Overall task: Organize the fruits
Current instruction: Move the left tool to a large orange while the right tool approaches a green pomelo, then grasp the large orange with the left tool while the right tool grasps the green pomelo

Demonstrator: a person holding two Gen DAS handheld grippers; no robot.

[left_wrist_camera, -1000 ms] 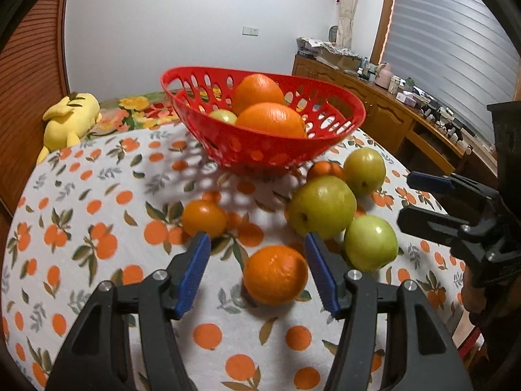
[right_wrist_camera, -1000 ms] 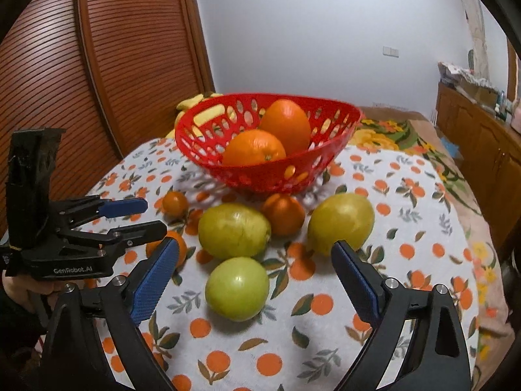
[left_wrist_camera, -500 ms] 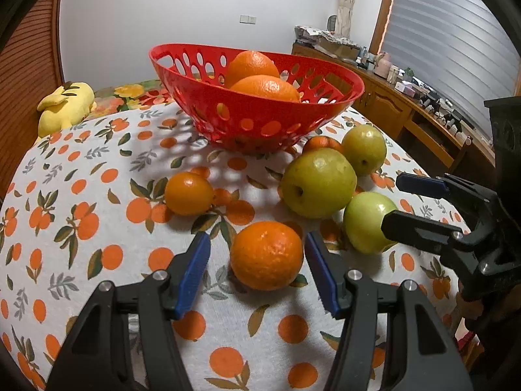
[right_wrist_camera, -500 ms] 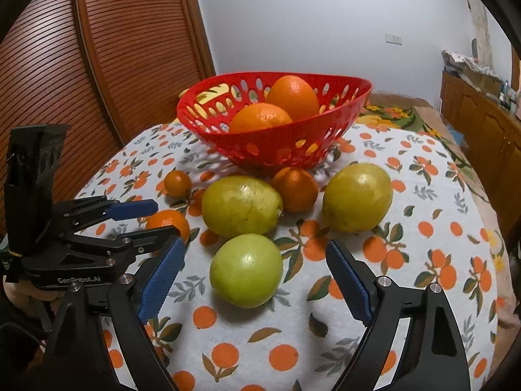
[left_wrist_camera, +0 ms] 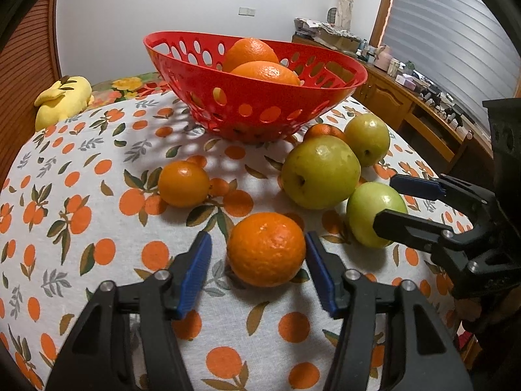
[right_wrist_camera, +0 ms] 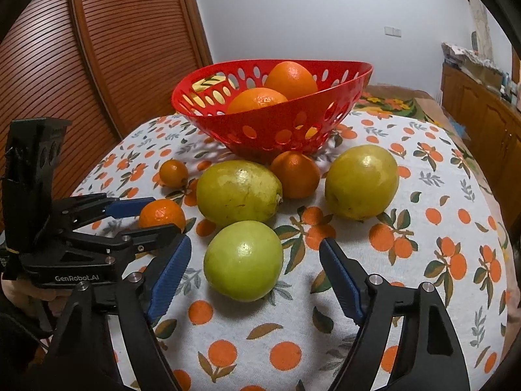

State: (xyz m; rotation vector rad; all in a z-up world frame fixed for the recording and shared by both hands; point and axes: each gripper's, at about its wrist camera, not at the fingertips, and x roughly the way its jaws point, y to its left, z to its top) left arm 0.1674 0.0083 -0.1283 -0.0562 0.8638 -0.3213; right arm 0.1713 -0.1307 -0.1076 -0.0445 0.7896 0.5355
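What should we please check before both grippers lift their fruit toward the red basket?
1. Orange sits between the closing jaws of the left gripper: ok.
2. Left pads pressing on it: not ok, gaps show.
3. Green apple sits between the closing jaws of the right gripper: ok.
4. Right pads touching it: not ok.
5. Room left in the basket: ok.

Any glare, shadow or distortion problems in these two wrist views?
Left wrist view: sharp, with fisheye bending at the edges; the red basket casts a dappled shadow on the tablecloth. Right wrist view: sharp, with small highlights on the green fruit; dark vignette in the corners.
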